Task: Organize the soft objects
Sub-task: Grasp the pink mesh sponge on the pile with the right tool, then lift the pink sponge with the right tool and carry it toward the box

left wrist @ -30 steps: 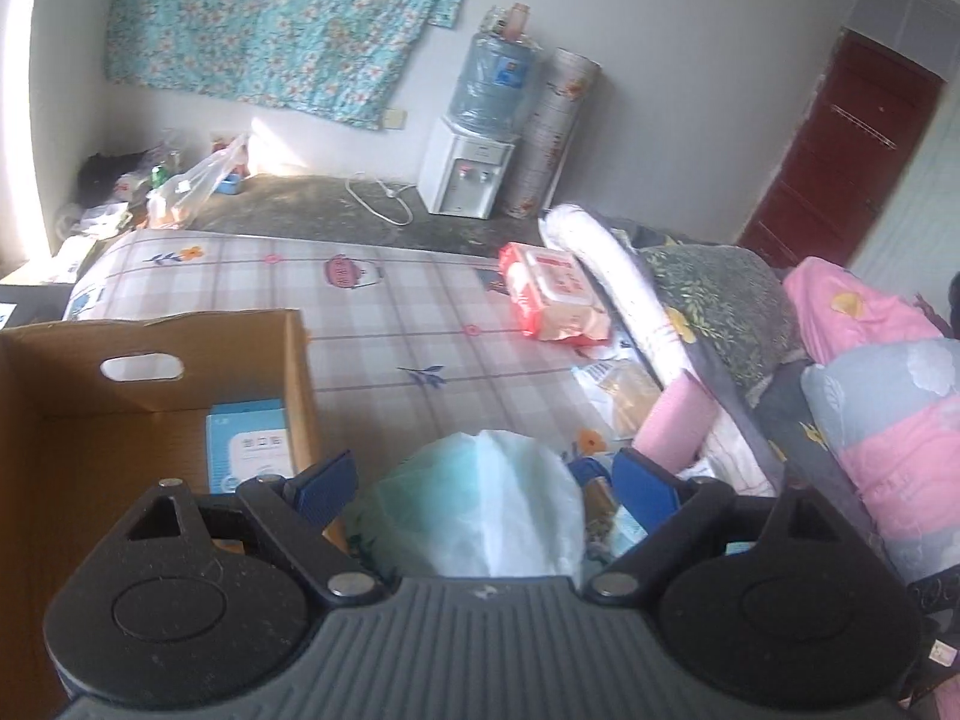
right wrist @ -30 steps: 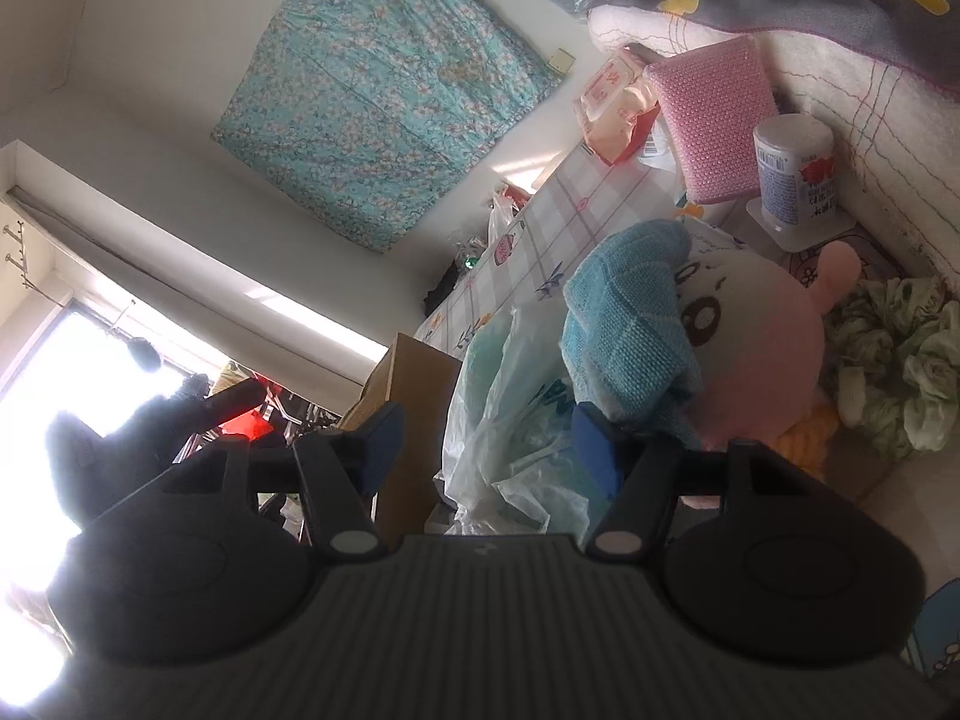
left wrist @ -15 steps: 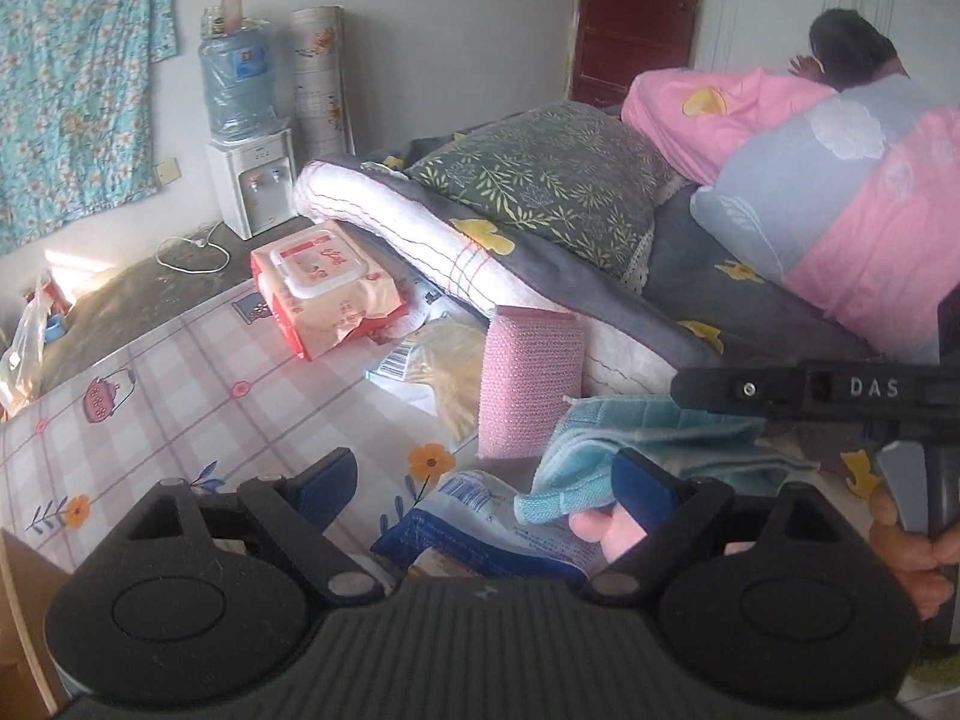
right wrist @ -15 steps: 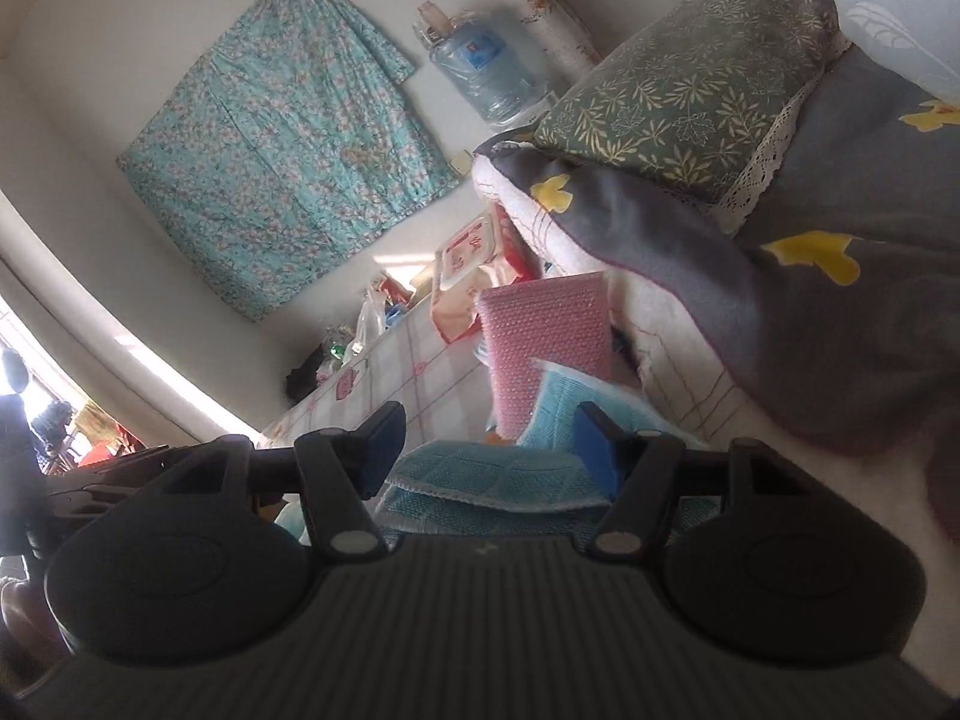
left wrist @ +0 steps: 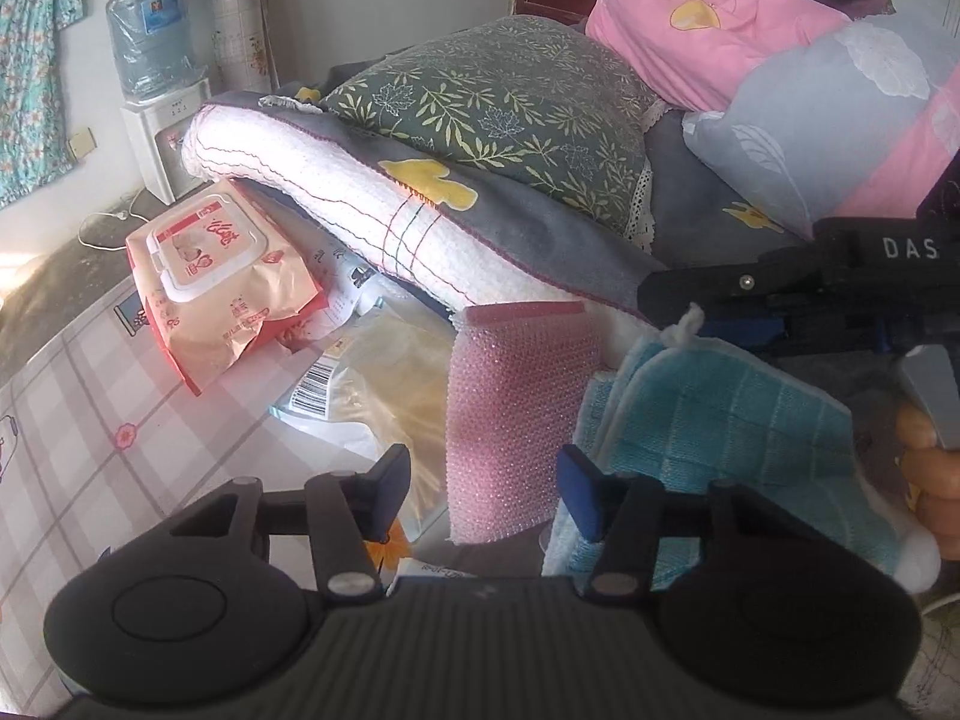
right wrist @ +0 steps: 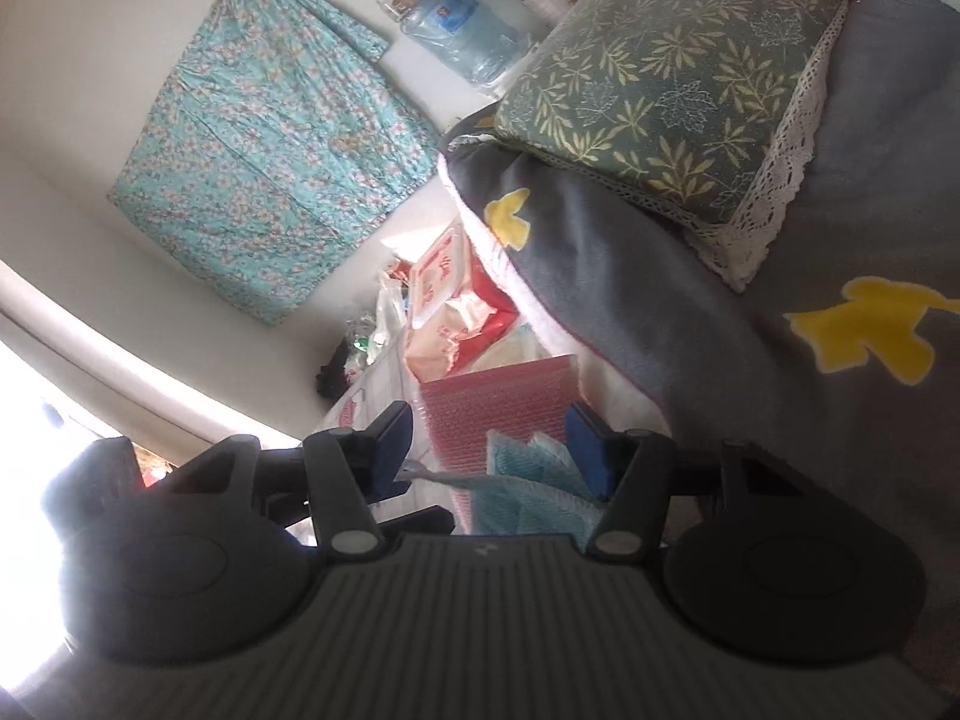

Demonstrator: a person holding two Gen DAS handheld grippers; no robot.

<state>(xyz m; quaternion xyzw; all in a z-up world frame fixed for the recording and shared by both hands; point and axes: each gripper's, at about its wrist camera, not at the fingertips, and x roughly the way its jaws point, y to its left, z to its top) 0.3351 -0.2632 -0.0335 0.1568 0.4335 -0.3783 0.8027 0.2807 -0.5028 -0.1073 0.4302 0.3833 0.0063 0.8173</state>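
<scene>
Left wrist view
Left gripper [left wrist: 483,489]: its two blue fingers are spread apart, and nothing is between them.
Pink sponge [left wrist: 516,420]: it stands upright just past the left gripper, leaning against the rolled white blanket [left wrist: 384,210].
Blue cloth [left wrist: 714,420]: it is folded and lies just to the right of the pink sponge, touching it. Its near edge runs down past the right blue finger.
Right gripper [left wrist: 780,306]: the black tool comes in from the right side, above the blue cloth. I cannot tell from here if it is spread or pressed together.
Wipes pack [left wrist: 222,276]: a red and cream pack that lies on the checked cover [left wrist: 90,420], left of the blanket.
Clear bag [left wrist: 384,378]: it lies between the wipes pack and the pink sponge.
Green leaf pillow [left wrist: 510,114]: it sits on top of the grey bedding [left wrist: 540,222].
Water bottle [left wrist: 150,30]: it stands by the far wall.

Right wrist view
Right gripper [right wrist: 489,447]: its blue fingers are spread wide, and they pinch nothing.
Blue cloth [right wrist: 528,498]: it lies low between the fingers, close to the tool's body.
Pink sponge [right wrist: 498,402]: it is just past the blue cloth.
Wipes pack [right wrist: 450,306]: it lies farther off, past the sponge.
Green leaf pillow [right wrist: 660,84]: it is up on the grey bedding [right wrist: 690,300].
Flower cloth [right wrist: 270,138]: it hangs on the wall.
</scene>
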